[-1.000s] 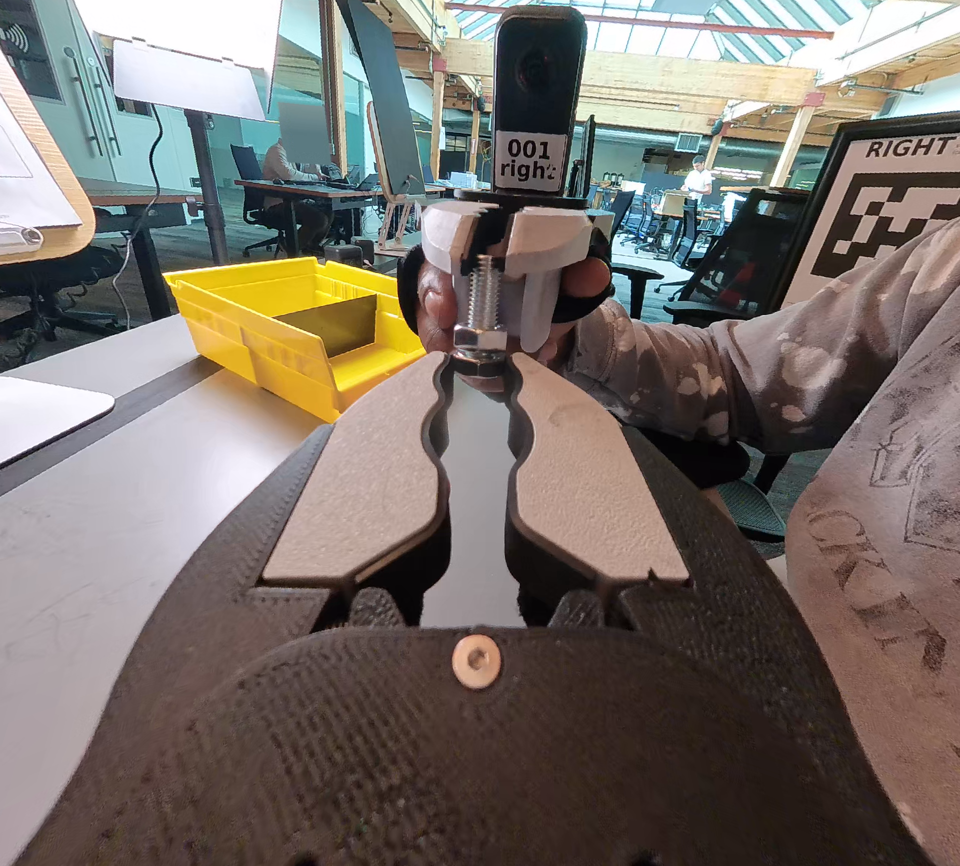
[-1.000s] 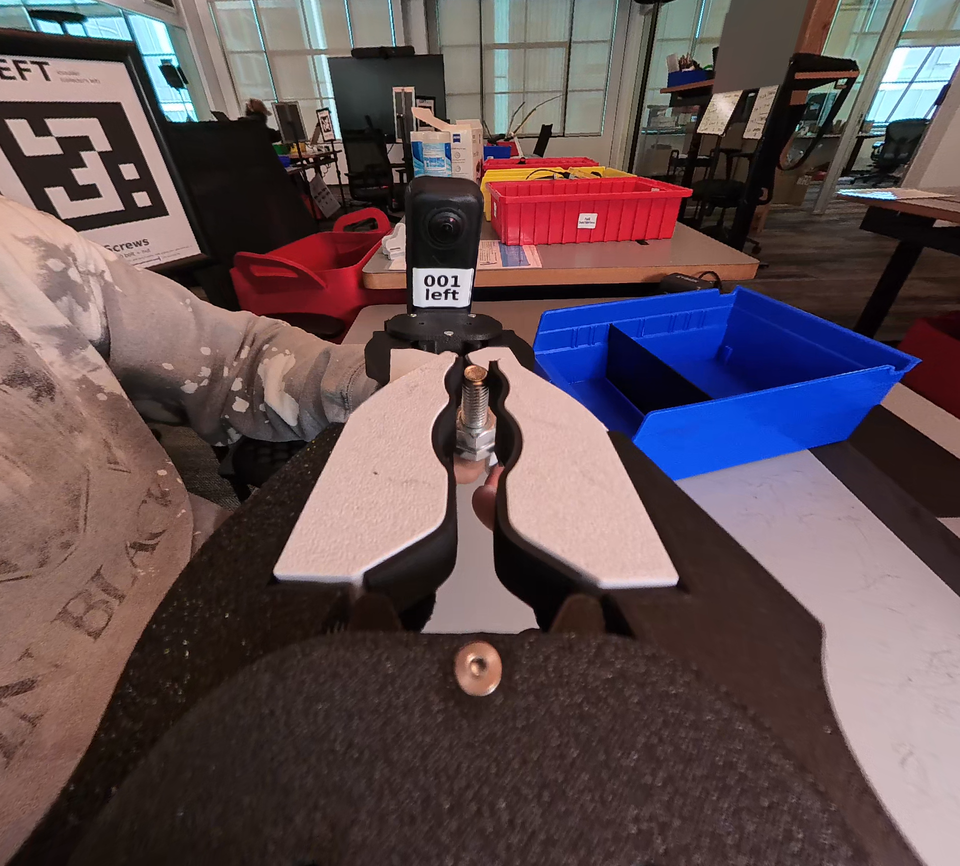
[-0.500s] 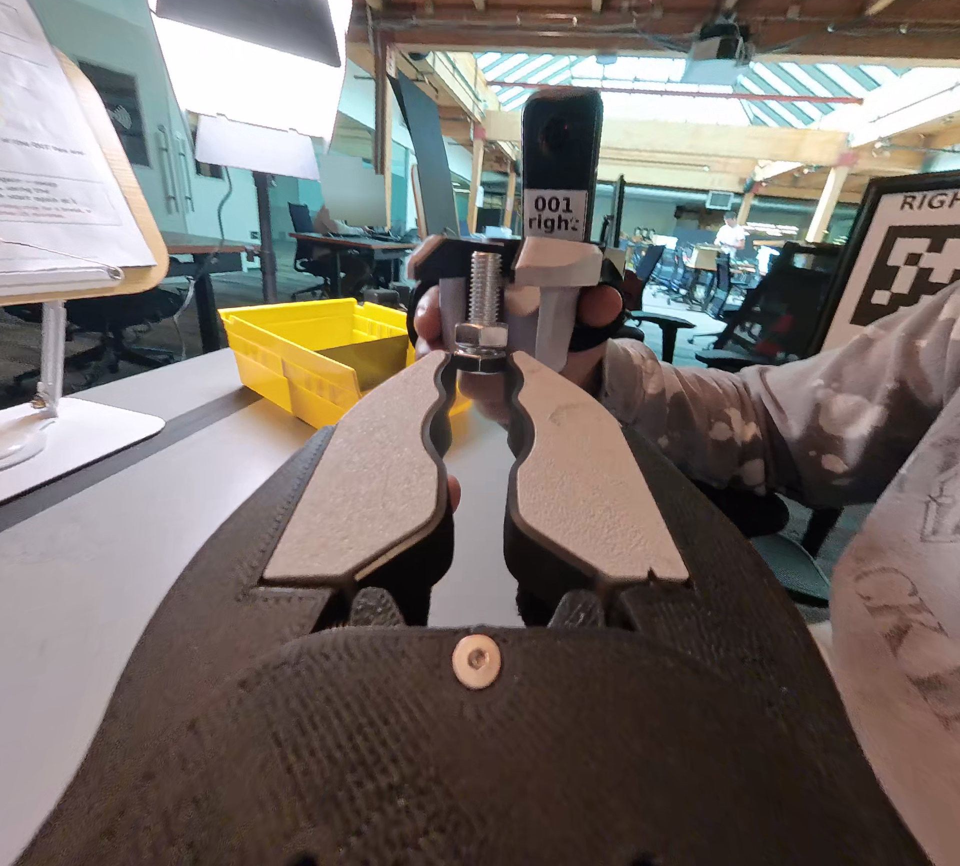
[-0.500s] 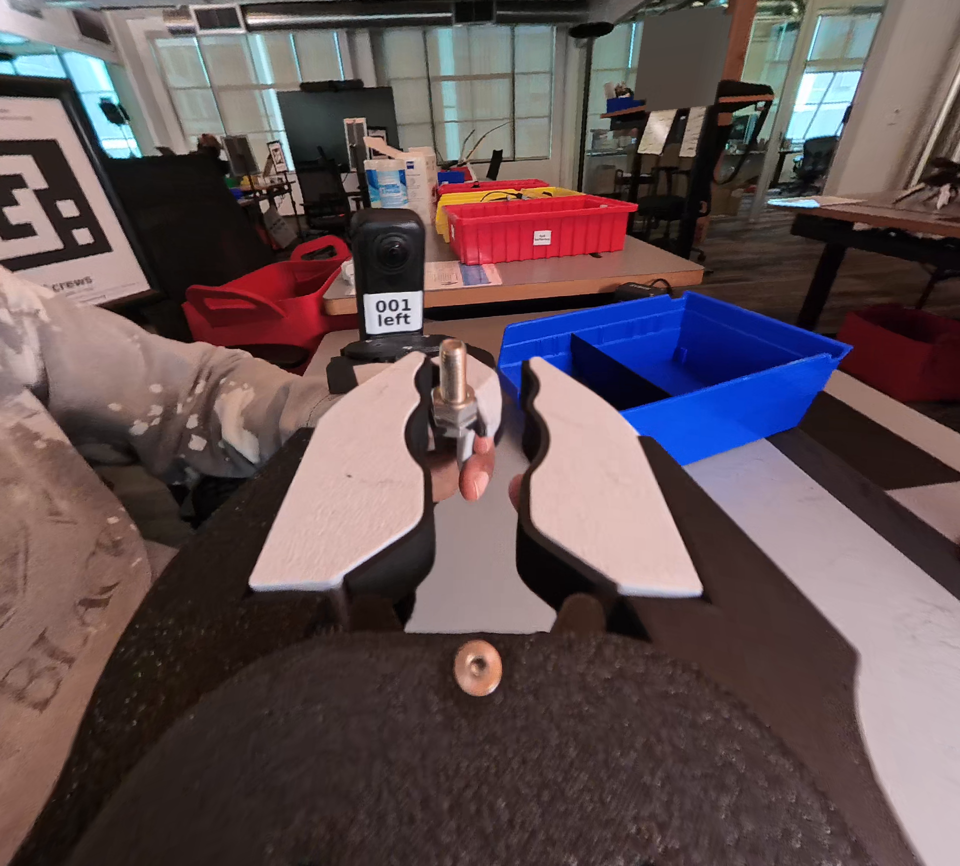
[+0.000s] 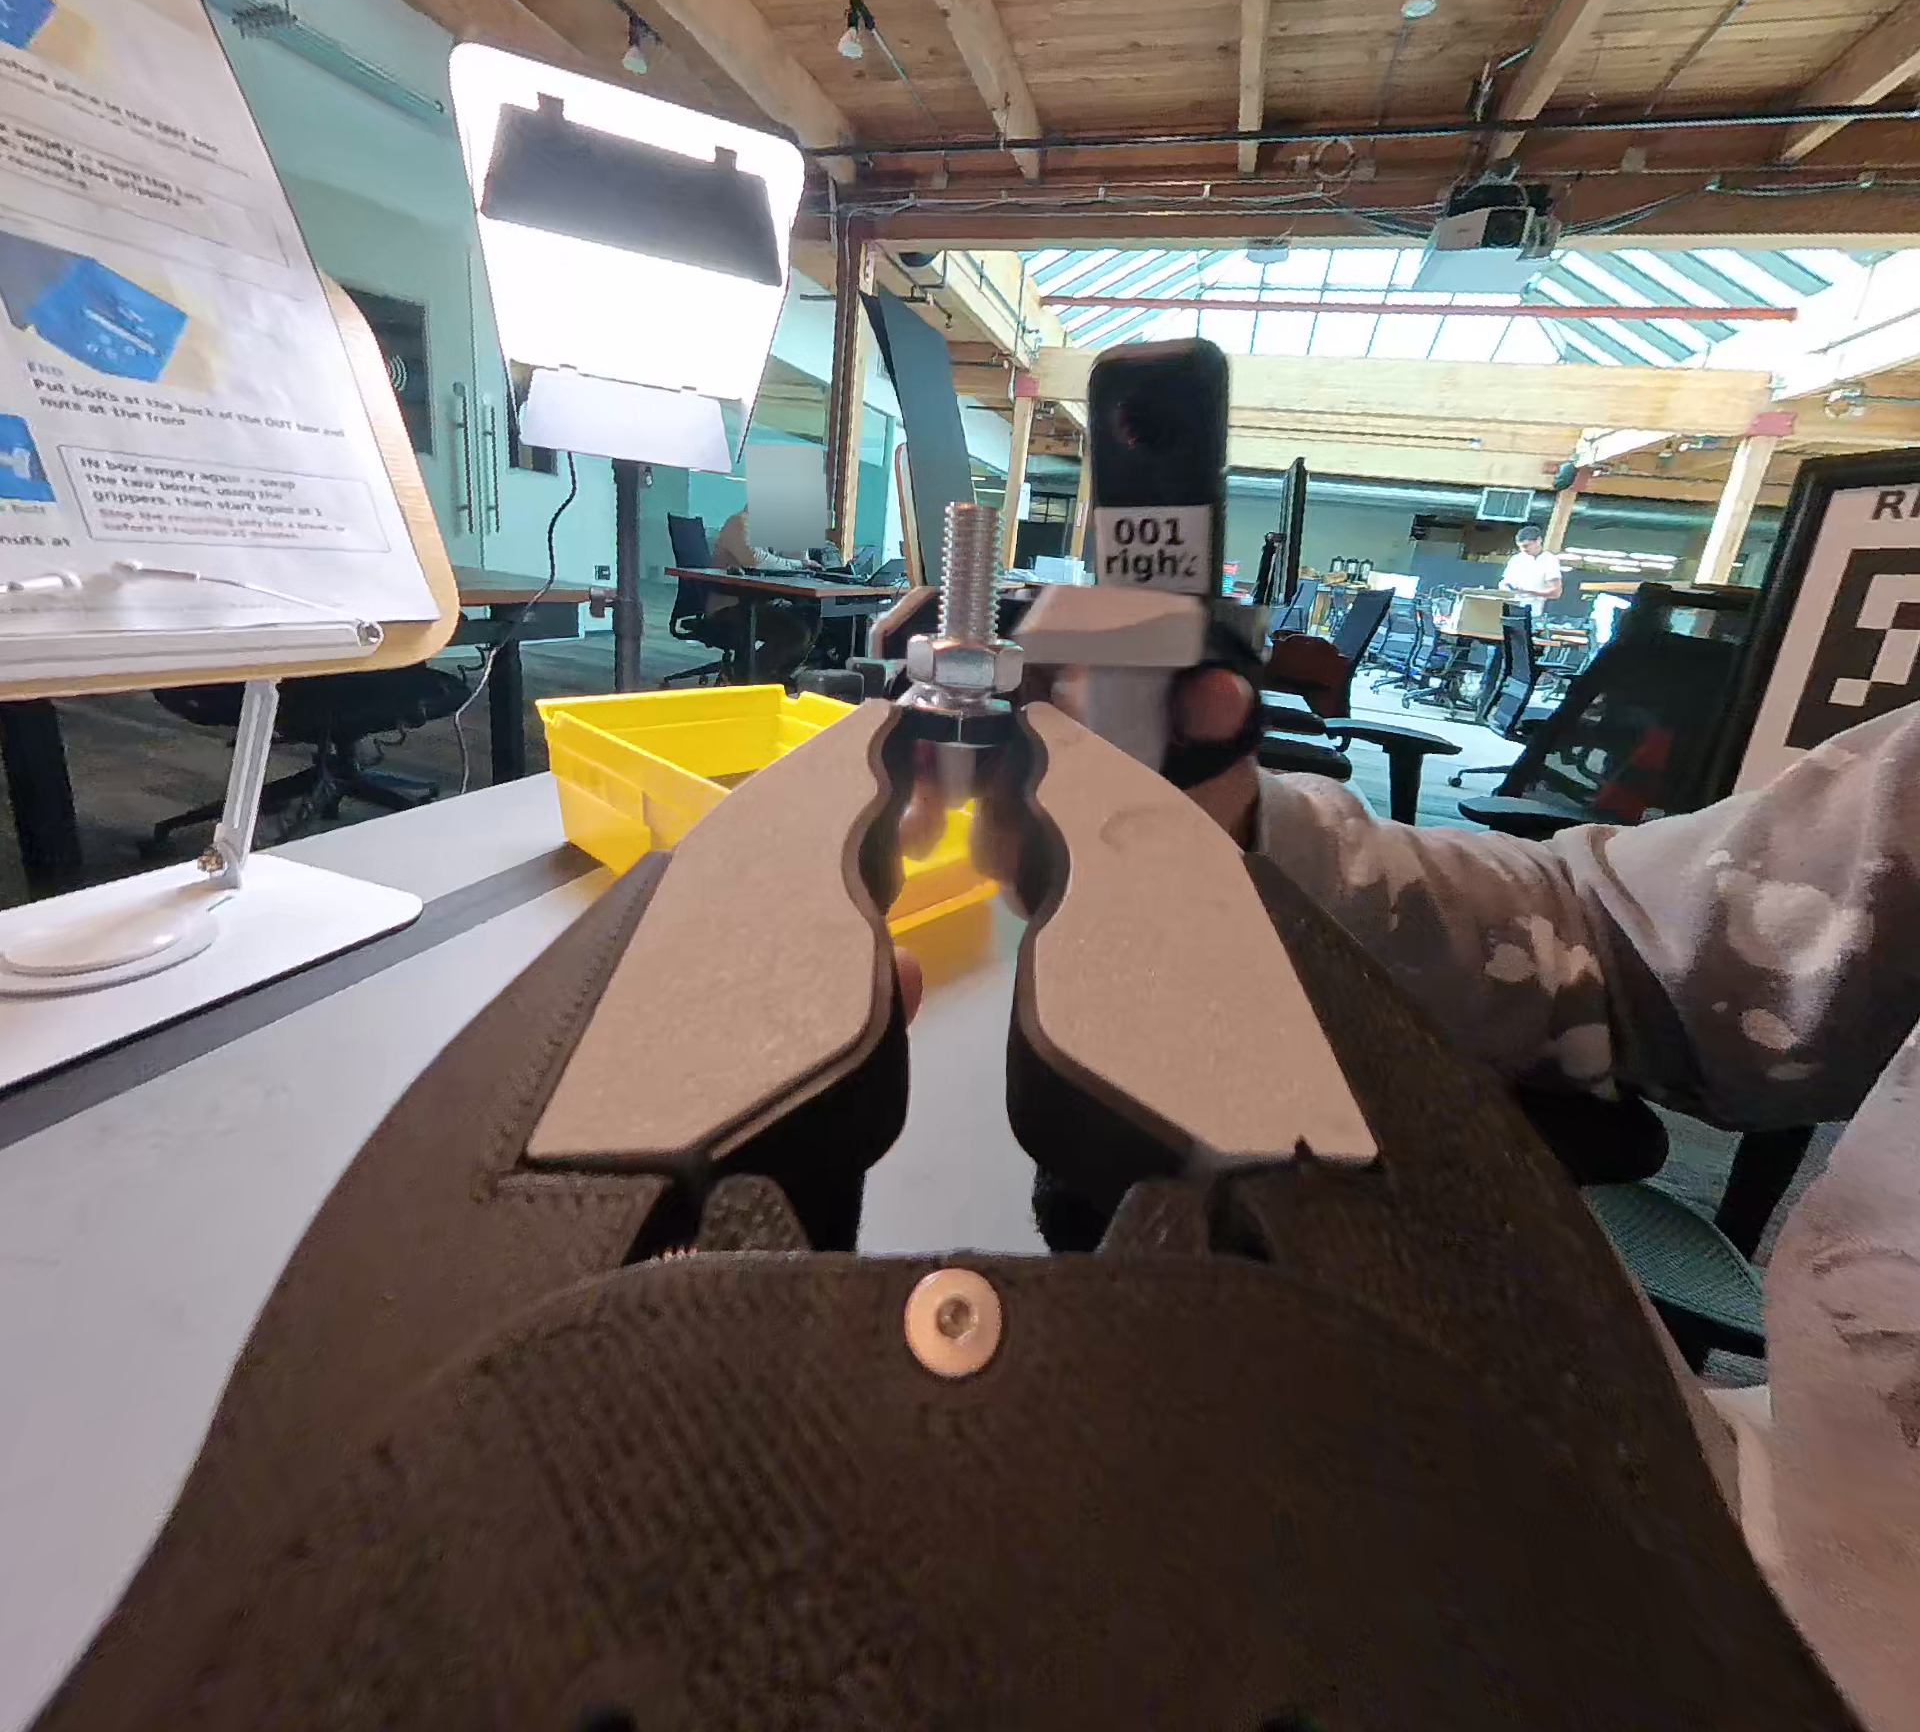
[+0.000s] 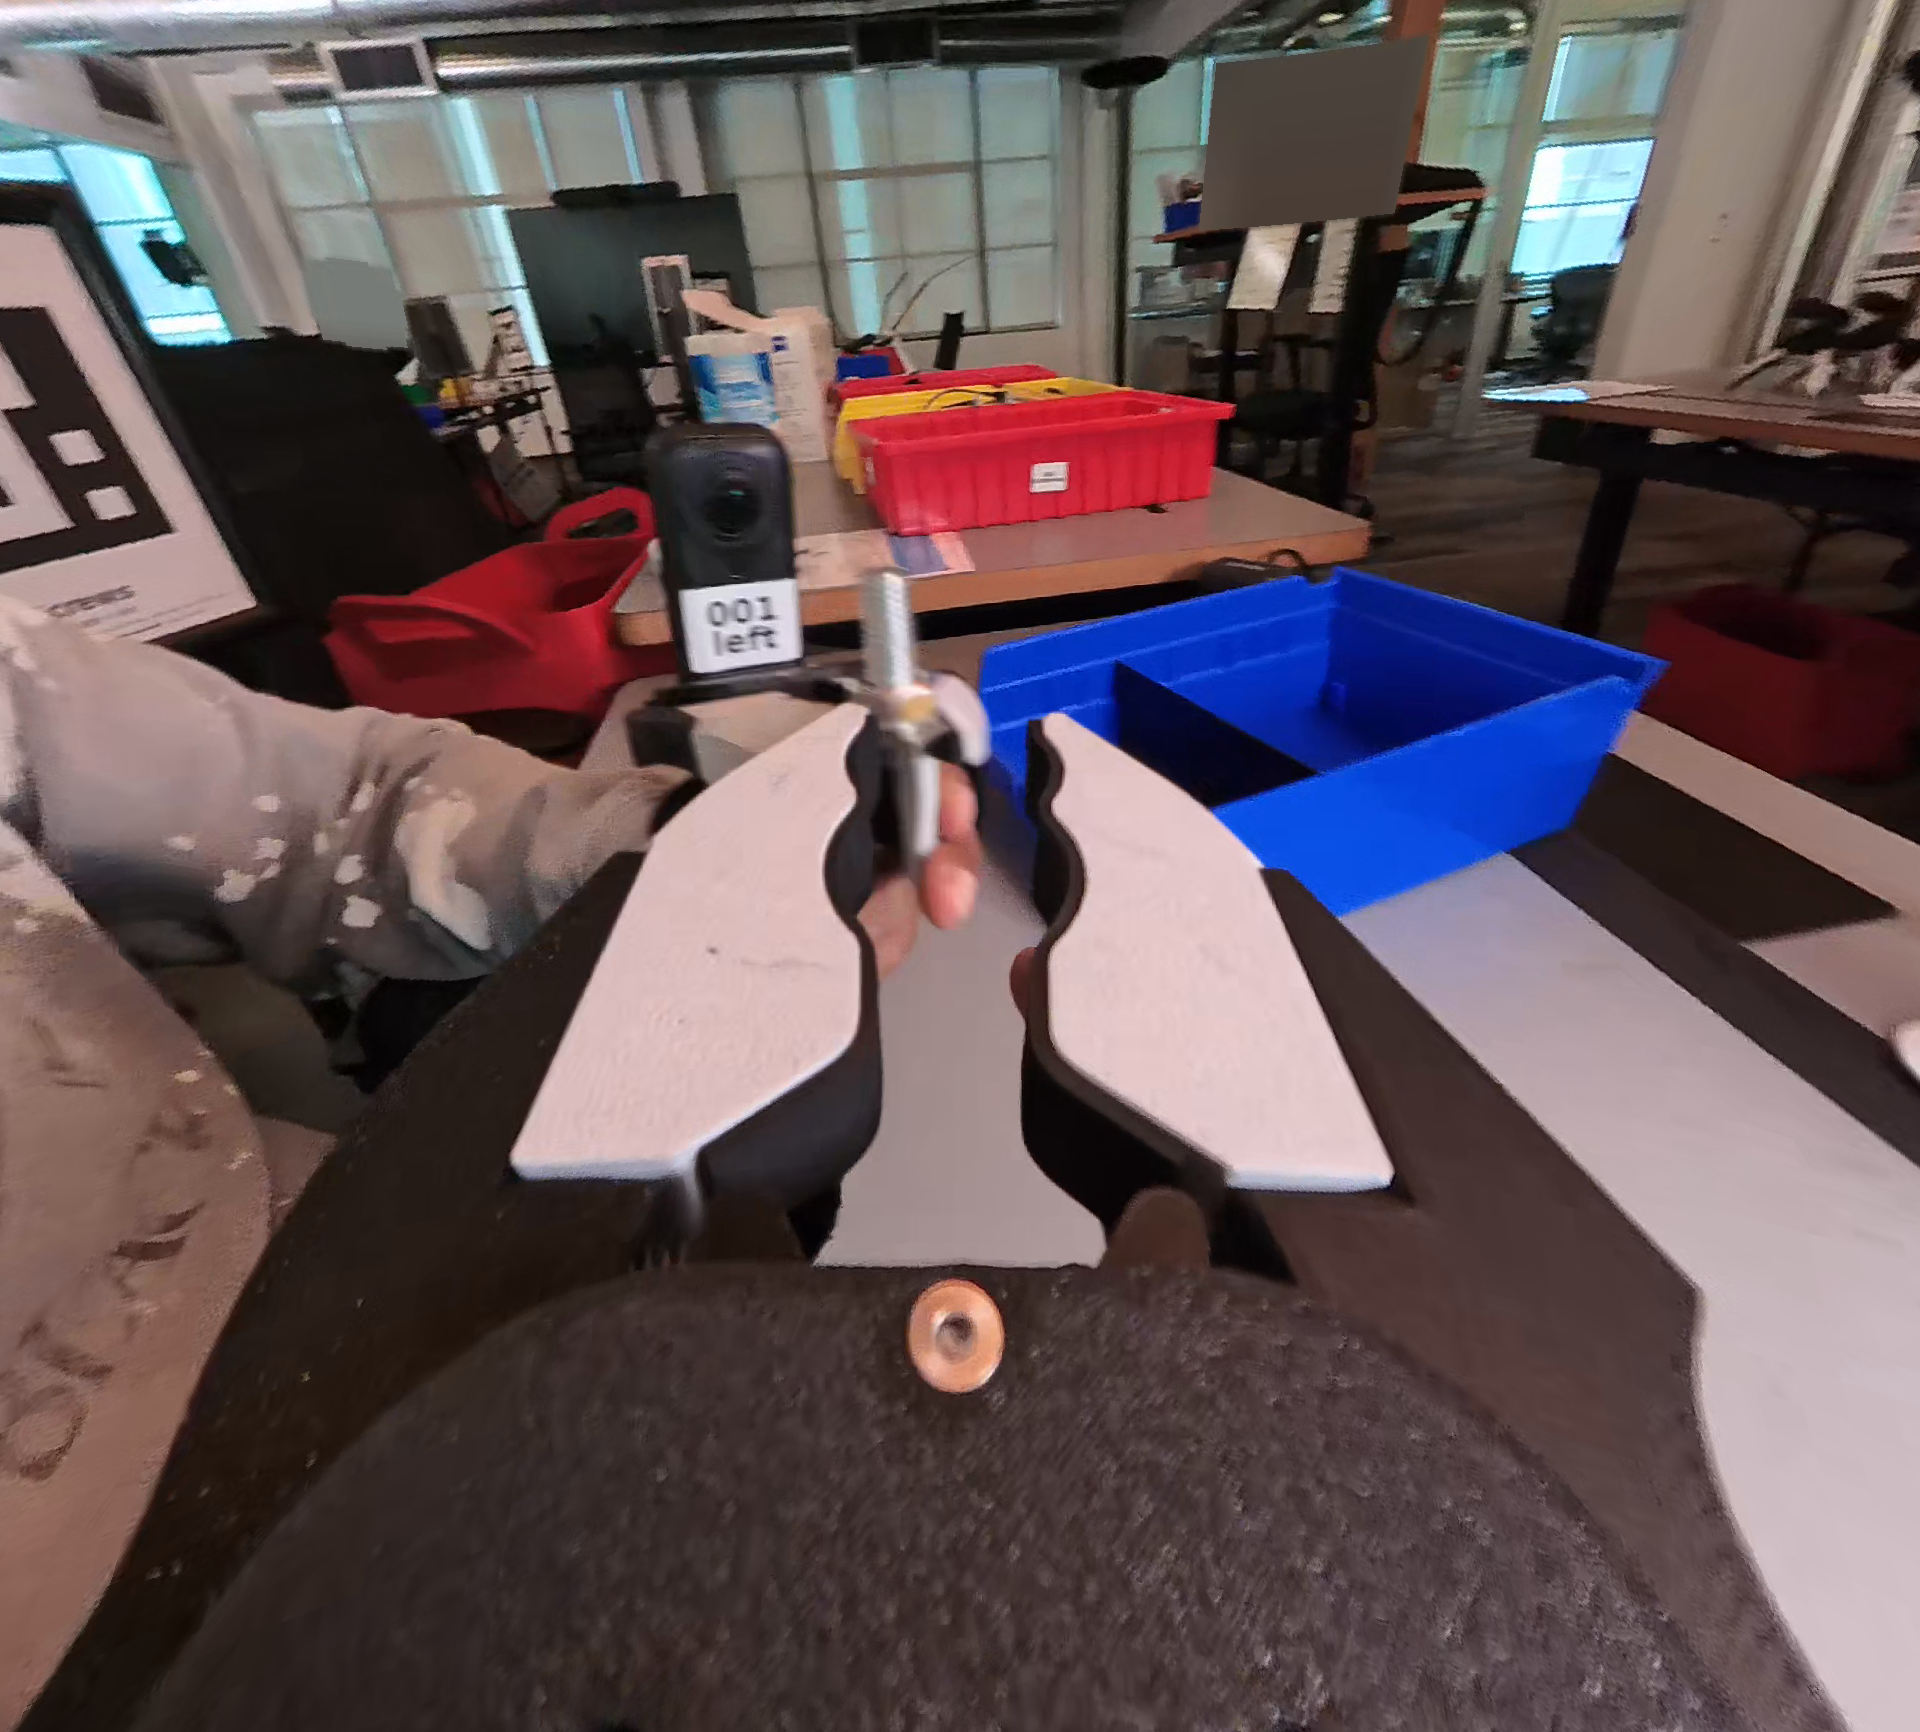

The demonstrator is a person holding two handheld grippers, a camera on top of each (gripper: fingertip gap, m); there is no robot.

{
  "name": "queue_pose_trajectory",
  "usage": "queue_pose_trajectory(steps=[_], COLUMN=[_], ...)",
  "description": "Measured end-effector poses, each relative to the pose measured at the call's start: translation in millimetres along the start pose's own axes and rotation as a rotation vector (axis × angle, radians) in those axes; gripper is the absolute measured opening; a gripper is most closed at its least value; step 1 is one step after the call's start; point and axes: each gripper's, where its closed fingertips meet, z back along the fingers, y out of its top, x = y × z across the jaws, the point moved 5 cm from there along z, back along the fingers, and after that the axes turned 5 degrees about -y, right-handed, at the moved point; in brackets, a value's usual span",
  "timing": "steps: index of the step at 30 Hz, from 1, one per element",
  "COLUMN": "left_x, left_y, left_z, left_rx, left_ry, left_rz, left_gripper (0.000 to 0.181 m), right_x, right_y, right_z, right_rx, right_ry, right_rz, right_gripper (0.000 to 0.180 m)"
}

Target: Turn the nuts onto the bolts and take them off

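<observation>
Bolt (image 5: 968, 586) upright, head pinched by left gripper (image 5: 954, 737); nut (image 5: 964, 666) low on thread; right gripper (image 6: 951, 752) spread, clear. Risk: regrasp off-centre knocks bolt askew, shallow tip grip slips

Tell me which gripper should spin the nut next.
Right, probably. The left gripper is shut on the bolt by its head, so it is occupied. The right gripper is open and empty beside the nut, free to close on it.
</observation>
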Motion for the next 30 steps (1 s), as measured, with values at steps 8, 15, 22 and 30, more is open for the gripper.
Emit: queue_pose_trajectory(steps=[8,15,22,30], left_x=[1.5,-0.8,-1.6,-3.9], left_y=[8.6,-0.5,4.2,0.5], left_z=[3.4,0.8,3.0,3.5], left_rx=[0.023,-0.006,0.010,0.014], left_ry=[0.015,0.029,0.037,0.046], left_rz=[-0.043,-0.028,-0.037,-0.015], left_gripper=[0.018,0.018,0.018,0.018], right_x=[20.8,-9.9,21.6,4.5], right_y=[5.0,0.2,-1.7,-2.4], right_z=[8.4,-13.8,3.9,-10.3], right_rx=[0.028,-0.027,-0.021,-0.020], right_ry=[-0.126,-0.059,-0.195,-0.128], right_rz=[-0.031,0.011,-0.014,-0.054], right_gripper=[0.010,0.034,0.013,0.004])
